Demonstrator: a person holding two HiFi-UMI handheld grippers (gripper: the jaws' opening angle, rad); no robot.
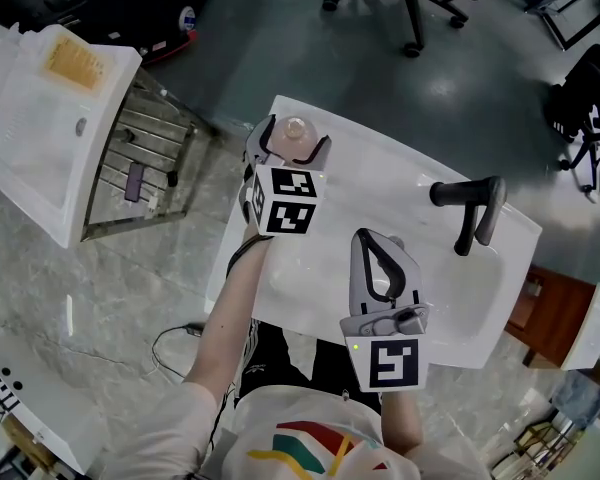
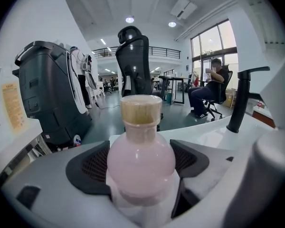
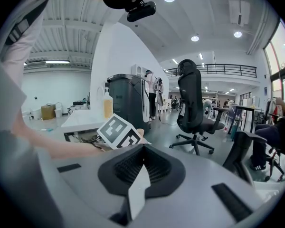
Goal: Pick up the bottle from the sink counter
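My left gripper (image 1: 292, 148) is pinching the bottle (image 2: 141, 156) around its round body, at the counter (image 1: 380, 153) corner. It looks slick, so I reckon it could slip out if I lift tilted. My right gripper (image 1: 380, 246) is pressed together, empty.

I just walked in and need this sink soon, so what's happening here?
A person stands at the white sink counter with a gripper in each hand. The left gripper is shut on a pink bottle with a tan cap, at the counter's far corner. I can't tell whether it is lifted yet. The right gripper hangs shut and empty over the counter.
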